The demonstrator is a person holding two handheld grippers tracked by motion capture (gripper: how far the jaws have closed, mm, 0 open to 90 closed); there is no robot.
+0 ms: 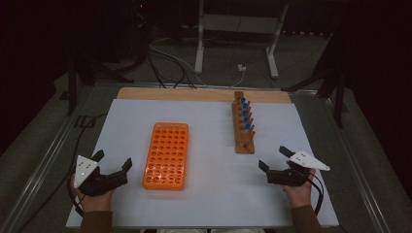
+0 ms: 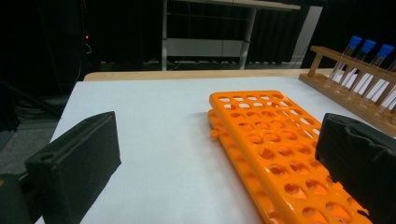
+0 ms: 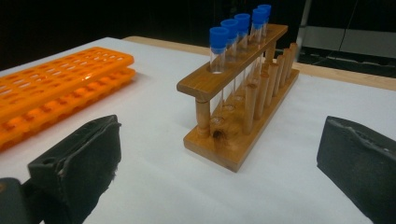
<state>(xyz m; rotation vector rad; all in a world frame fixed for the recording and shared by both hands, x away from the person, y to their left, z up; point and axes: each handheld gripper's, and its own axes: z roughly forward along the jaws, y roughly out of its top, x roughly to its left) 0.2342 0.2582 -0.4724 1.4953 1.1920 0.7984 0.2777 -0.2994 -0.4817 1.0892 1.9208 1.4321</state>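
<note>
A glossy orange plastic tube rack (image 1: pixel 166 155), flat and pierced with rows of round holes, lies on the white bench (image 1: pixel 209 194) just right of the left hand-held gripper (image 1: pixel 113 162). A varnished wooden rack (image 1: pixel 243 127) of clear blue-capped tubes (image 1: pixel 245 114) stands ahead of the right hand-held gripper (image 1: pixel 274 158). Both are released, nothing between their jaws. The right gripper view shows the wooden rack's pegs (image 3: pixel 270 79).

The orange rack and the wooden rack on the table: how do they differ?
The orange rack is a flat plastic grid of many small holes, all empty; the wooden rack is narrow, with one raised rail on posts. The wooden rack holds five blue-capped tubes, upright in a row; the orange rack holds none. The orange rack lies nearer the left gripper, the wooden rack nearer the right gripper. Both rest lengthwise on the white table.
</note>
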